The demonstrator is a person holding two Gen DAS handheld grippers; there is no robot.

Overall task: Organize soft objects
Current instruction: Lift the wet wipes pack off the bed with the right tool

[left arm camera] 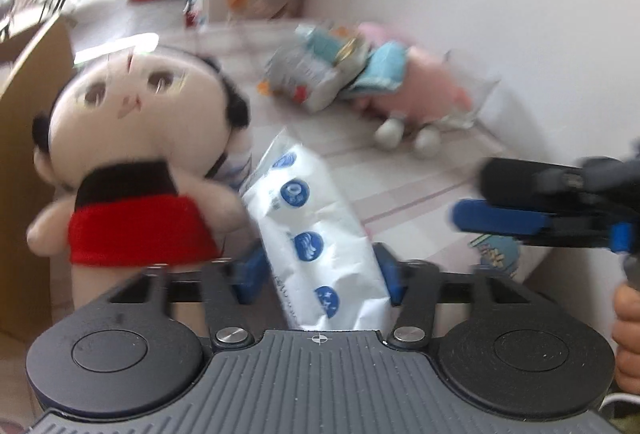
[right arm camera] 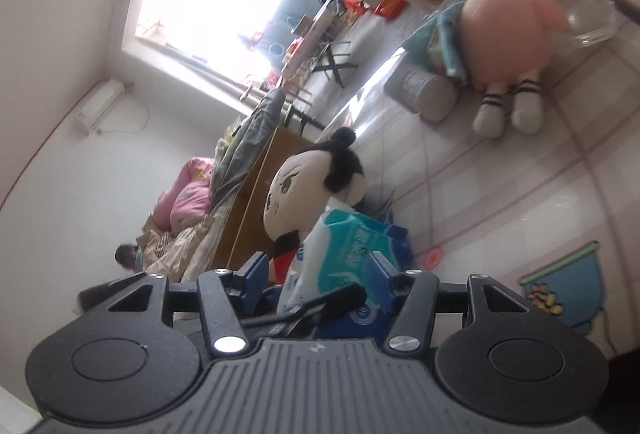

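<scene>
A: Starting at the left, what do you see?

B: I see a doll [left arm camera: 132, 138] in a red skirt. Just right of it, my left hand-held gripper [left arm camera: 320, 274] has both pads pressed on a white tissue pack [left arm camera: 316, 234] printed with 4 blue circles.

A: And the right one?

B: My right hand-held gripper [right arm camera: 316, 274] grips a teal-and-white pack [right arm camera: 344, 254], probably tissues; it's cluttered there. A pink plush [right arm camera: 508, 34] lies on the striped floor [right arm camera: 500, 194] beyond.
</scene>
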